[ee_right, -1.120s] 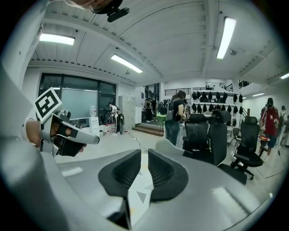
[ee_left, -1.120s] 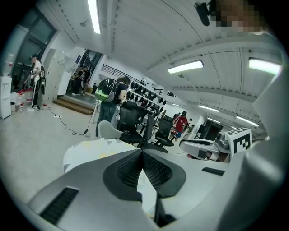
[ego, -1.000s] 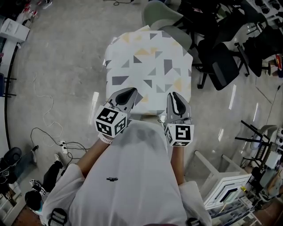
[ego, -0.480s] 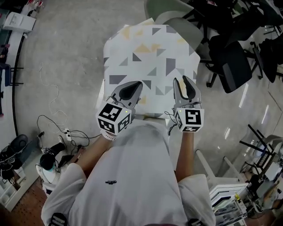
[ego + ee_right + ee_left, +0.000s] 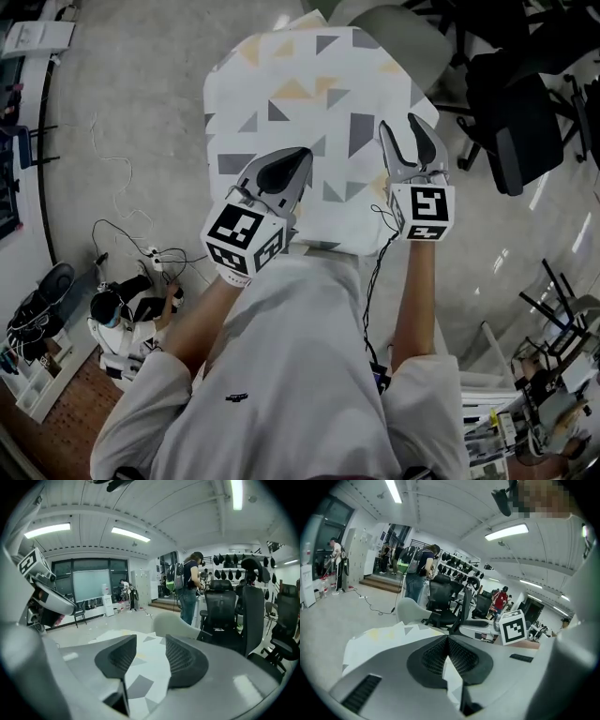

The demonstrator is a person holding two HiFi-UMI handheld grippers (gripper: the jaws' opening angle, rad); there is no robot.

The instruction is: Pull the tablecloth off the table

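A white tablecloth (image 5: 309, 75) with grey and yellow triangles covers a small table in front of me. My left gripper (image 5: 302, 154) hovers over the cloth's near-left part; its jaws meet at the tips with nothing held between them. My right gripper (image 5: 413, 127) hangs over the near-right part, and its jaws are opening with an empty gap. In the left gripper view the left gripper (image 5: 448, 639) points across the tablecloth (image 5: 379, 641). In the right gripper view the patterned tablecloth (image 5: 150, 667) shows below, through the gap of the right gripper (image 5: 151, 641).
A pale grey chair (image 5: 403, 37) stands at the table's far side and black office chairs (image 5: 520, 122) crowd the right. Cables and a power strip (image 5: 155, 253) lie on the floor at left. People (image 5: 190, 590) stand in the room beyond the table.
Both grippers have moved forward from the table's near edge to above the cloth. The right jaws, nearly shut a second ago, have spread apart.
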